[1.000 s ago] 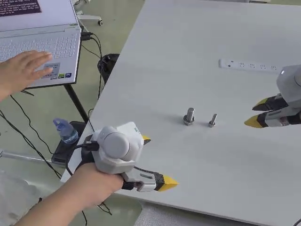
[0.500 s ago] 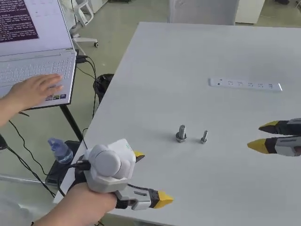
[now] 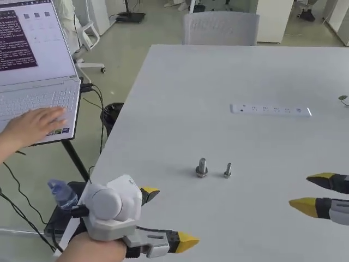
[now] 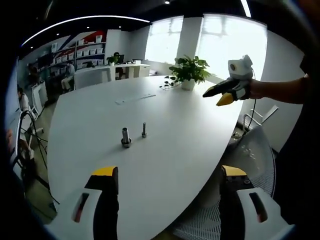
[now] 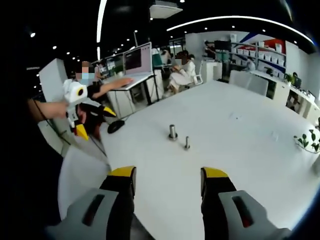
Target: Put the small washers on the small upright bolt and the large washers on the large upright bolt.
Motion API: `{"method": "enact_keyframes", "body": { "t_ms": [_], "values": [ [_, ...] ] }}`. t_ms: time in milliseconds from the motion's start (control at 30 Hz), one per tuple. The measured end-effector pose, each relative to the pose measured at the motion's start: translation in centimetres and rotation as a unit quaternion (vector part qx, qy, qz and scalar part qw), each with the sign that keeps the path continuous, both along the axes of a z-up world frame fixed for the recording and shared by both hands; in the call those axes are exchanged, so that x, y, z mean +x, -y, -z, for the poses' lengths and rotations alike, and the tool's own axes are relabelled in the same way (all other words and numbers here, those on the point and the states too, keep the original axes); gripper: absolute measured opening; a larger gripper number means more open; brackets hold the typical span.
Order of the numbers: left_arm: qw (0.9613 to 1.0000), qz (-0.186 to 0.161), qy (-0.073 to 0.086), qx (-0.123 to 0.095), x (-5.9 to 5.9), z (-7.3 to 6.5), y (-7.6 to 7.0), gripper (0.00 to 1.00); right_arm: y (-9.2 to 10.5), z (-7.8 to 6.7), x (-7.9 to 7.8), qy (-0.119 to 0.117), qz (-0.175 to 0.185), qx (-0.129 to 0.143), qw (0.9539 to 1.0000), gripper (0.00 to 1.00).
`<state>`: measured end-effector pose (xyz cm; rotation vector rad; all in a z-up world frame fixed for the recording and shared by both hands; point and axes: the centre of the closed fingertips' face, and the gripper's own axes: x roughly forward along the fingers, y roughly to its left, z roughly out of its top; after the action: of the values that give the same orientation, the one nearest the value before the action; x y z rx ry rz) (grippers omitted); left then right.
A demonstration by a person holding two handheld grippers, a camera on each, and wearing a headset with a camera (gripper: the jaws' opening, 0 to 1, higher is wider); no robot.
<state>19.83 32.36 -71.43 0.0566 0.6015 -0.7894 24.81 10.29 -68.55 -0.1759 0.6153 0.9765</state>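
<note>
Head view puts the large bolt (image 3: 202, 167) upright on the desk (image 3: 180, 98), with the small bolt (image 3: 228, 171) just beside it. My left gripper (image 3: 170, 216) and right gripper (image 3: 312, 190) sit well away from the large bolt on opposite sides, both spread wide and carrying nothing. Whether washers already ring the bolt bases is too small to tell, so I can't judge progress.

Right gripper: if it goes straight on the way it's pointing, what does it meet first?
Likely the small bolt, nearer than the large bolt, both close to the right gripper's line; its height over the table is unclear.
</note>
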Motion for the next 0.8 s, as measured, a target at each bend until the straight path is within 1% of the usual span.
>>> {"method": "enact_keyframes", "body": {
  "t_ms": [133,233,300,367,433,533,600,633,733,767,800],
  "values": [
    [1.0,-0.002,0.002,0.004,-0.3,0.1,0.0,0.83,1.0,0.5,-1.3,0.001,0.012,0.009,0.9999,0.6],
    [1.0,-0.006,0.002,0.0,-0.6,0.4,-0.1,0.84,1.4,0.9,-2.0,0.004,0.016,0.009,0.9998,0.69],
    [1.0,-0.009,-0.002,-0.001,-0.8,0.6,-0.2,0.84,1.8,1.2,-2.5,0.005,0.023,0.009,0.9997,0.72],
    [0.9999,-0.01,0.0,0.002,-1.1,0.7,-0.2,0.84,2.0,1.4,-3.0,0.009,0.028,0.015,0.9995,0.75],
    [0.9999,-0.013,-0.002,0.0,-1.3,0.8,-0.2,0.85,2.2,1.8,-3.4,0.007,0.028,0.019,0.9994,0.77],
    [0.9999,-0.012,0.002,0.004,-1.7,0.8,-0.2,0.86,2.6,2.4,-4.0,0.004,0.029,0.013,0.9995,0.79],
    [0.9998,-0.017,0.003,-0.004,-1.9,0.7,-0.2,0.86,2.9,2.8,-4.4,0.006,0.028,0.012,0.9995,0.8],
    [0.9997,-0.021,0.002,-0.01,-1.9,0.7,-0.2,0.87,3.1,3.0,-4.6,0.003,0.031,0.013,0.9994,0.81],
    [0.9997,-0.021,0.003,-0.008,-2.2,0.9,-0.1,0.88,3.4,3.4,-4.9,-0.003,0.038,0.021,0.999,0.84],
    [0.9998,-0.02,0.002,-0.006,-2.4,1.1,-0.1,0.89,3.4,3.6,-5.0,-0.004,0.038,0.018,0.9991,0.85],
    [0.9998,-0.021,0.0,-0.007,-2.5,1.2,-0.1,0.9,3.5,4.0,-5.2,-0.004,0.034,0.009,0.9994,0.85]
  ]
}}
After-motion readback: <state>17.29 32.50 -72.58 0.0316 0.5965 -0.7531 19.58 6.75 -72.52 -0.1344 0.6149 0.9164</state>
